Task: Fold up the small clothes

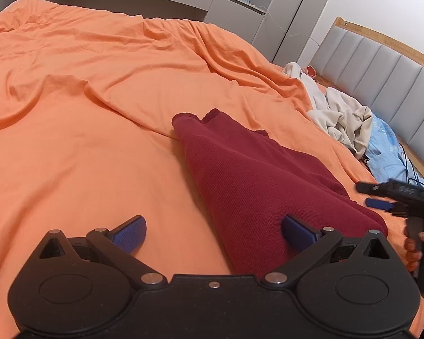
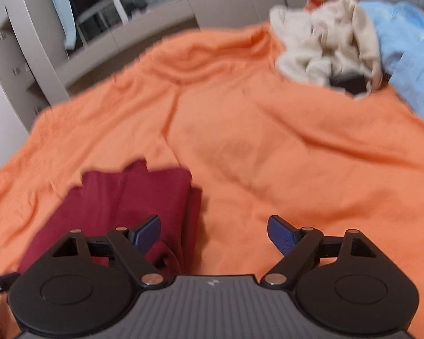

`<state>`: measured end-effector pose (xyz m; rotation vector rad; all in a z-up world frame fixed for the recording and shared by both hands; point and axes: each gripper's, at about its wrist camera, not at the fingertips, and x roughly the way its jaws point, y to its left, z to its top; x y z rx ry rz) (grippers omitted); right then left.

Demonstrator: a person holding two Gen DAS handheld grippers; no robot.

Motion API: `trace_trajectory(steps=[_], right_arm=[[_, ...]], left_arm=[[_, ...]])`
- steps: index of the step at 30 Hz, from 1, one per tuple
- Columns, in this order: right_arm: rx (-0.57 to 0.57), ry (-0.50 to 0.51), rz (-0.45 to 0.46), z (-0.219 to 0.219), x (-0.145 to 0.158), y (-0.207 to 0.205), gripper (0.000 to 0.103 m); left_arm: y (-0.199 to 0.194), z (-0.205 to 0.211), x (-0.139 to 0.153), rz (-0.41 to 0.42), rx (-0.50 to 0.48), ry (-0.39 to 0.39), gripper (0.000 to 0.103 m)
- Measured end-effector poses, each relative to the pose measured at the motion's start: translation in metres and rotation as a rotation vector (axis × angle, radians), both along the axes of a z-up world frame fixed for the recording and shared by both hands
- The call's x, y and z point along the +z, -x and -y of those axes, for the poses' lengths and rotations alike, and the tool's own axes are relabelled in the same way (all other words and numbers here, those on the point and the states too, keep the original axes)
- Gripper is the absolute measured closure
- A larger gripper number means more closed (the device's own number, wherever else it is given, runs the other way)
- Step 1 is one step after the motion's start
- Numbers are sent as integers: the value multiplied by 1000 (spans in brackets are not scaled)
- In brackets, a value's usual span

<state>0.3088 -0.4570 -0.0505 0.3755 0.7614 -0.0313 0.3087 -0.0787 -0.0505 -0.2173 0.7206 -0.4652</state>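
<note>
Left wrist view: the left gripper (image 1: 214, 230) hangs with its 2 fingers spread wide, holding nothing, above a folded maroon garment (image 1: 257, 180) lying on the orange bedsheet (image 1: 84, 130). The right gripper (image 2: 213, 233) is likewise spread and empty, beside the garment's edge.

- The left gripper (image 1: 214, 233) has its two blue fingers spread wide apart, holding nothing.
- The right gripper (image 2: 213, 233) is wide apart too, with nothing between its fingers.
- A hand (image 1: 415, 247) grips the right gripper's handle.
</note>
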Motion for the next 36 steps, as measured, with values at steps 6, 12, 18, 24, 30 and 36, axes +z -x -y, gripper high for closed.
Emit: trace_trajectory(steps=[6,12,18,24,30,36], right_arm=[[88,22,-40,-13,-5,9,16],[86,43,-21,-12,3,19,11],[37,13,93,-3,15,25,0],[40,-77,99,-3,6,5,0],[38,-218,110,1,-6,-6,0],[49,-356,49,1,-24,-22,0]], left_arm=[[0,0,0,-2,-1,2,0],[1,-2,3,5,1,18,0],[2,0,11,28,-19,22,0],[-10,6,17,29,-22,8,0],[-35,5,14,-21,-55,8,0],[-63,4,1,-89,-128,74,0]])
